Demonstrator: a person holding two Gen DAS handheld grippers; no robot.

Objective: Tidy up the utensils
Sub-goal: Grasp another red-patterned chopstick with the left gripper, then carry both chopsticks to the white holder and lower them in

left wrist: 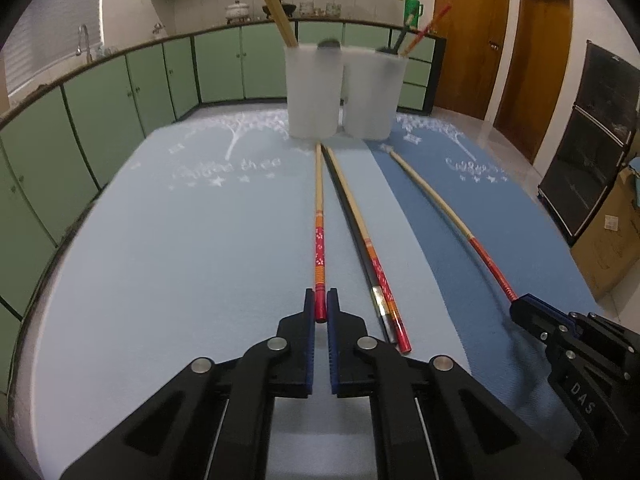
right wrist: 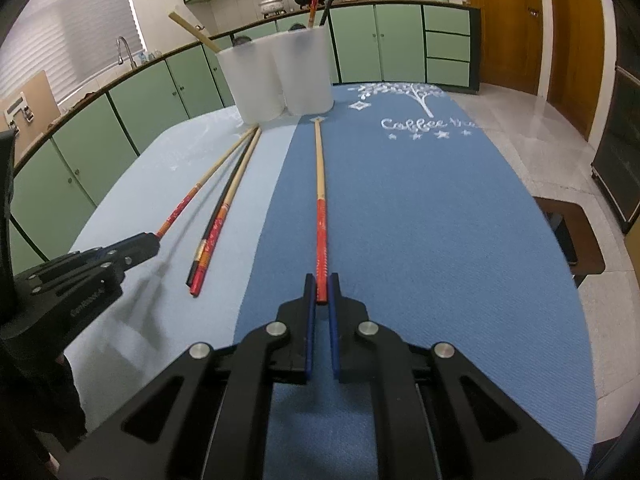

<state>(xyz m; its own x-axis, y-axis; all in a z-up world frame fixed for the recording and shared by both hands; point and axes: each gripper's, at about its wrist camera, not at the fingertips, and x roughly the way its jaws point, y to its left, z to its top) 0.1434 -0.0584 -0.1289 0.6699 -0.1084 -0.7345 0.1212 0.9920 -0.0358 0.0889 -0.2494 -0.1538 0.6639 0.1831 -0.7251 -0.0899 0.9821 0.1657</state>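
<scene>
With your left gripper [left wrist: 321, 312] and right gripper [right wrist: 322, 292] each nearly closed on only the red butt end of a long bamboo chopstick [left wrist: 319, 216] lying on the blue placemats [right wrist: 420, 220], either could pivot or slip when lifted toward the frosted plastic cups [left wrist: 314, 88].

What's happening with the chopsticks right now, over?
Left gripper shut on flowered chopstick. Right gripper shut on red-handled chopstick. Both lie flat on the mats. Two more chopsticks between; path to cups clear.
</scene>
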